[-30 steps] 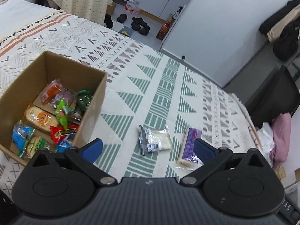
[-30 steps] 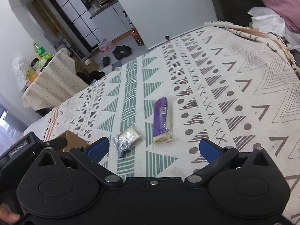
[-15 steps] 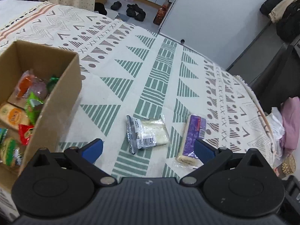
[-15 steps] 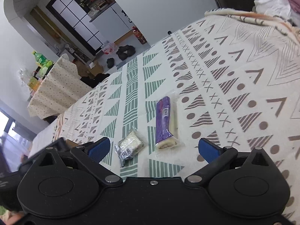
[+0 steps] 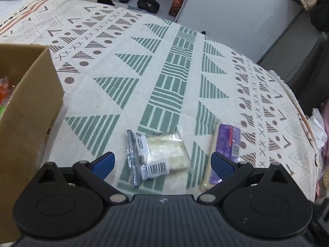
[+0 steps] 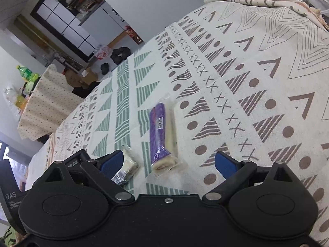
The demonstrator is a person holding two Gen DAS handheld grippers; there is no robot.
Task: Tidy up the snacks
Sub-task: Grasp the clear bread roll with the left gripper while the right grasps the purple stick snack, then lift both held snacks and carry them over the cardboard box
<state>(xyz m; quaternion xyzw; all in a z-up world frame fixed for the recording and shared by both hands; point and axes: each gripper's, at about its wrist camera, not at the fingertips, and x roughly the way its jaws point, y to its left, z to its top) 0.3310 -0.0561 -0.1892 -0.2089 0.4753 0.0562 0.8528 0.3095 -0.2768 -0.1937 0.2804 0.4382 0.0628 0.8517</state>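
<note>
Two wrapped snacks lie on the patterned cloth [image 5: 144,65]. A clear pack of pale biscuits [image 5: 158,154] with a barcode sits between the jaws of my left gripper [image 5: 163,163], which is open and not touching it. The purple-wrapped bar [image 5: 226,144] lies just right of it, partly behind the right finger. In the right wrist view the purple bar [image 6: 162,135] lies between the jaws of my right gripper [image 6: 168,163]; its jaws are closing but stand wide and clear of the bar. The clear pack [image 6: 128,165] peeks out by its left finger. The cardboard box [image 5: 30,107] stands at the left.
The box holds several colourful snack packs at its left edge [image 5: 6,90]. The cloth's edge [image 5: 296,103] drops off at the right beside dark furniture. Shoes [image 5: 148,3] lie on the floor beyond. A second covered table with bottles [image 6: 26,76] stands far left in the right wrist view.
Both grippers have come down and closer to the two snacks. The left one moved right, so the box slid to the left edge. The right gripper's jaws have narrowed slightly.
</note>
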